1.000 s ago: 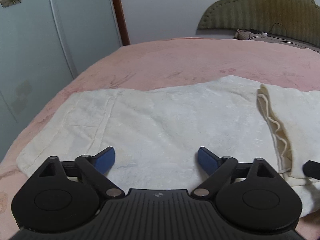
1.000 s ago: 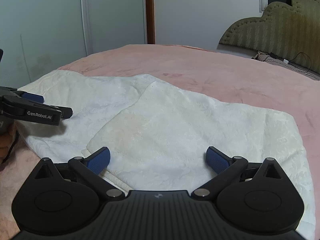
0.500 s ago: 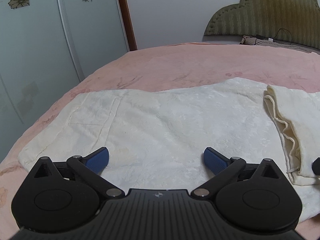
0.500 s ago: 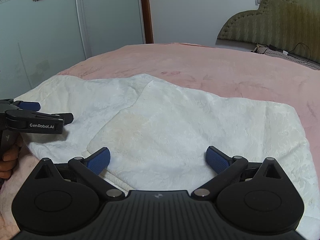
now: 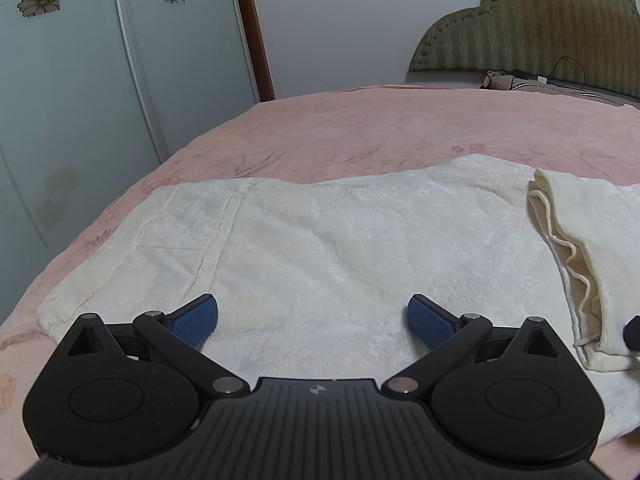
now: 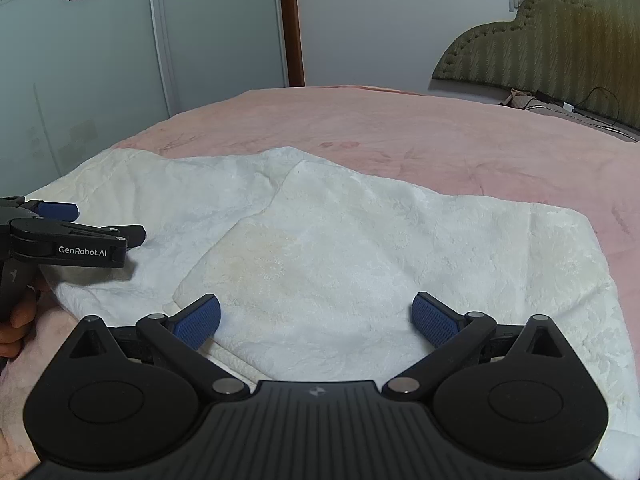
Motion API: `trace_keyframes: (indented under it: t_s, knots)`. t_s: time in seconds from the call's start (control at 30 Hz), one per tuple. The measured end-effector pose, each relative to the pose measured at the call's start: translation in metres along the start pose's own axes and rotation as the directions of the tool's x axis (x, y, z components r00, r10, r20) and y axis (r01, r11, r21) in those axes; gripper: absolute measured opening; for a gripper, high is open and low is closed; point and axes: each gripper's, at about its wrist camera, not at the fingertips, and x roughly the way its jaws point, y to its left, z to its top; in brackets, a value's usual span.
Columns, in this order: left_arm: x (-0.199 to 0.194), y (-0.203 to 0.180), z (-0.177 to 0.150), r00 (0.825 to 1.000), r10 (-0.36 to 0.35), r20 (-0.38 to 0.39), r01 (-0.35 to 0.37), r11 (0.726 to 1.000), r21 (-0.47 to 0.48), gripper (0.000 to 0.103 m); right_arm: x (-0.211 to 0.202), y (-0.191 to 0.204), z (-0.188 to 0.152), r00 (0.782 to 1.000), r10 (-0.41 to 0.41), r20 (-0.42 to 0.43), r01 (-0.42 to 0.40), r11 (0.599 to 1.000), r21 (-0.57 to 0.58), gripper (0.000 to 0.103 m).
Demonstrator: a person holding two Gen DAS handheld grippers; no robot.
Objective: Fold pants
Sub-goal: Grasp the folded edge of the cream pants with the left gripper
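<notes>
A padded olive-green headboard [image 5: 532, 28] and frosted flower-patterned wardrobe doors [image 5: 100, 80] edge the pink bedspread [image 5: 380, 128]. Cream textured pants [image 5: 340, 248] lie flat on it, one end folded over. The left gripper [image 5: 313, 316] and right gripper [image 6: 316, 316] hover above the fabric, jaws wide, holding nothing.

Pants [image 5: 340, 248] — cream-white, with a faint embossed floral texture — lie flat across the pink bed [image 5: 400, 132]. One end is folded back over the rest, its layered hem edges exposed; a seamed panel shows at the opposite end.
</notes>
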Motion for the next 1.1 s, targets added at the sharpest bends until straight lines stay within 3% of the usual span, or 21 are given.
trace_keyframes:
  t_s: [0.47,0.57,0.63,0.73,0.8,0.87,0.93,1.0,1.1]
  knots:
    - [-0.003,0.002,0.0,1.0,-0.003,0.008,0.003,1.0,-0.01,0.102,-0.002,0.002,0.0,1.0,-0.015,0.008,0.015,1.0,-0.012,0.103]
    - [-0.008,0.007,0.001,1.0,-0.001,0.012,0.001,1.0,-0.031,0.084,-0.007,0.007,-0.001,0.999,-0.031,0.039,0.033,0.999,-0.042,0.103]
    - [-0.013,0.01,0.004,1.0,-0.029,0.0,0.029,0.999,-0.046,0.066,-0.012,0.011,-0.002,0.997,-0.039,0.068,0.044,0.997,-0.068,0.103]
    - [-0.017,0.018,0.013,0.992,-0.12,-0.031,0.116,0.987,-0.112,0.058,-0.022,0.023,-0.001,0.992,-0.056,0.114,0.074,0.985,-0.154,0.099]
    - [-0.019,0.021,0.019,0.977,-0.207,-0.051,0.195,0.964,-0.18,0.058,-0.027,0.038,-0.001,0.988,-0.061,0.144,0.095,0.964,-0.249,0.097]
    - [-0.019,0.023,0.025,0.95,-0.304,-0.072,0.279,0.93,-0.239,0.056,-0.029,0.054,-0.003,0.987,-0.061,0.15,0.111,0.93,-0.352,0.09]
    - [-0.019,0.018,0.03,0.91,-0.404,-0.092,0.365,0.887,-0.284,0.055,-0.025,0.07,-0.008,0.986,-0.08,0.144,0.137,0.885,-0.445,0.077]
    - [-0.017,0.01,0.033,0.867,-0.485,-0.114,0.43,0.844,-0.319,0.051,-0.019,0.081,-0.012,0.984,-0.113,0.134,0.167,0.843,-0.512,0.052]
    - [-0.012,-0.003,0.034,0.804,-0.576,-0.148,0.498,0.787,-0.364,0.045,-0.015,0.087,-0.016,0.984,-0.129,0.122,0.175,0.812,-0.556,0.049]
